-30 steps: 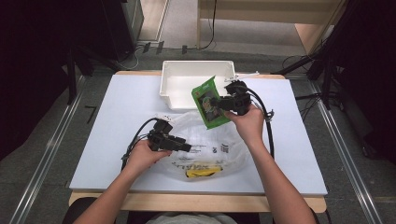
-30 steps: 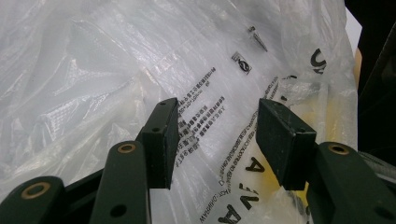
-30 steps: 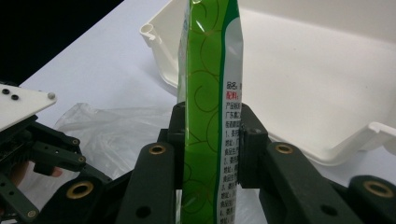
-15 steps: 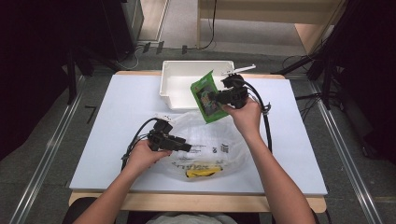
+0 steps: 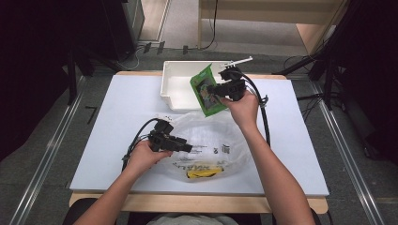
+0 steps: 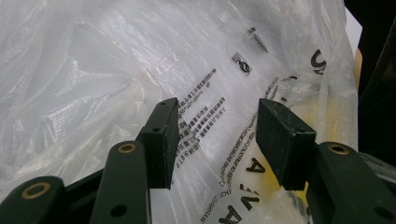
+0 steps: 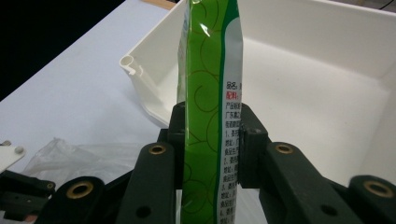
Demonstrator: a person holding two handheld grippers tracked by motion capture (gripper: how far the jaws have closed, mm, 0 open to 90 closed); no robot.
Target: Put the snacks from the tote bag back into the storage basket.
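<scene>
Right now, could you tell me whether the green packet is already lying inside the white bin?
No, the green packet is clamped upright in the right hand-held gripper above the white bin.

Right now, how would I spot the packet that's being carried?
Look to the far edge of the table, where a white bin sits. Just above its near right corner, the right gripper is shut on a flat green packet. It is the one bright green thing, unlike the clear plastic bag lying nearer the person.
</scene>
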